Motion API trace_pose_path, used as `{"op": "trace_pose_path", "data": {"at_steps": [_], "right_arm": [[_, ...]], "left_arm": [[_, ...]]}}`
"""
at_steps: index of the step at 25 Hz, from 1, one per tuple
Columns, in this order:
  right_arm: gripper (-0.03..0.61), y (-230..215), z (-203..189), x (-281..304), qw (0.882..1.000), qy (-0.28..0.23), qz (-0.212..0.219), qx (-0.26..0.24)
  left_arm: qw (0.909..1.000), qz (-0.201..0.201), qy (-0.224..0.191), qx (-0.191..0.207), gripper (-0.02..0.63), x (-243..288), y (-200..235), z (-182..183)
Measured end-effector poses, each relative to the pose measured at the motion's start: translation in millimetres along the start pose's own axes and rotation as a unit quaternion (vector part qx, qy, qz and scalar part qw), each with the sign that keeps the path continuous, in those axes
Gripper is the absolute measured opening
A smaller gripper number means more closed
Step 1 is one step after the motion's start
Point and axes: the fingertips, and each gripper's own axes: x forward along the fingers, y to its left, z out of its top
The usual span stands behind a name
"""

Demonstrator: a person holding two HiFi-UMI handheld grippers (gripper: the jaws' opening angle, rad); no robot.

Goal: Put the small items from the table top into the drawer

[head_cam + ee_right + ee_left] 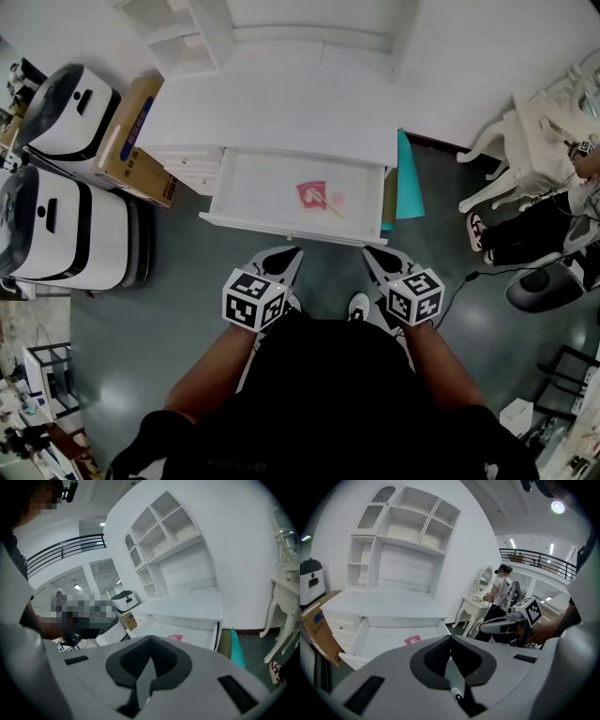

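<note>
Left hand-held gripper (284, 257) and right hand-held gripper (373, 257): jaws pressed together on each, tip against tip. Both are held low by the person's body, just in front of the open drawer (281, 228). Pink packet (312, 194) lies in the drawer, thin stick (330, 204) touching it. White surface (291, 117) is above the drawer.

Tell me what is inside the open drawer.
The drawer holds a red packet, a thin stick and a pale pink round piece. The table top covers its rear part.
</note>
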Motion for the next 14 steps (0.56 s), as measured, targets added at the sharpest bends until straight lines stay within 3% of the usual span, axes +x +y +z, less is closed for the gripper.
{"op": "trace_pose_path", "data": {"at_steps": [14], "right_arm": [[0.026,1.3,-2.6,-1.8,1.0,-0.002,0.001,0.002]], "left_arm": [[1.0,0.0,0.0,0.0,0.009,-0.4,-2.2,-2.3]]}}
